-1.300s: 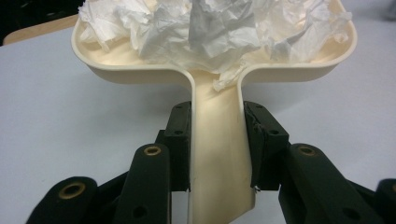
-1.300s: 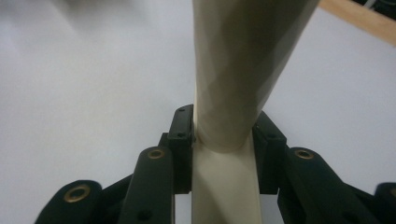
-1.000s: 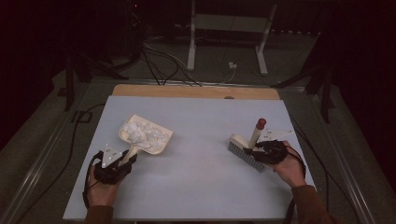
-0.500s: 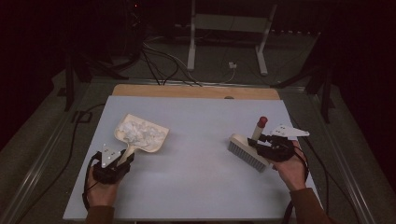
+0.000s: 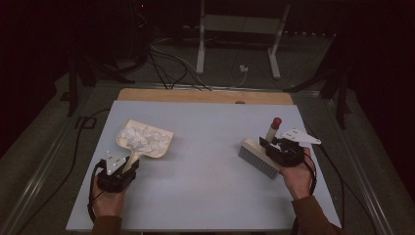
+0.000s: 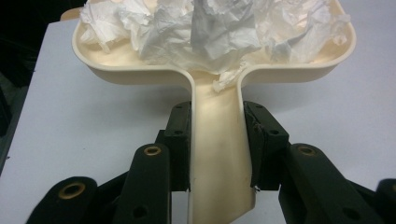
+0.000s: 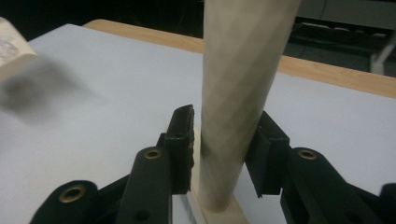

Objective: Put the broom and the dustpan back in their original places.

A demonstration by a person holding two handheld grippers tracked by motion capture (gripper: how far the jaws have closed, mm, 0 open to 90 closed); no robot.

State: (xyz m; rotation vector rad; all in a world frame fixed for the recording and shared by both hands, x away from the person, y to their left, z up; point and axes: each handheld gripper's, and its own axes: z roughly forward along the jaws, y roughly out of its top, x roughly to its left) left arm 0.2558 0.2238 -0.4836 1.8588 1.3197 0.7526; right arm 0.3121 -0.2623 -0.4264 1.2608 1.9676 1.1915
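Two claws are at work. At about eight o'clock on the pale blue desk (image 5: 205, 196), the left claw (image 6: 217, 140) is clamped on the handle of a cream plastic dustpan (image 5: 145, 140) heaped with crumpled white paper (image 6: 219, 28). At four o'clock, the right claw (image 7: 224, 149), whose jaws have just been closing, grips the round handle of a cream hand brush (image 5: 259, 155). Sweeping looks finished; next comes carrying the pan level to empty it.

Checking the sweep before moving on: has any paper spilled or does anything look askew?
Nothing stands out. The crumpled paper sits inside the dustpan, whose handle the left gripper clamps. The right gripper grips the brush handle.
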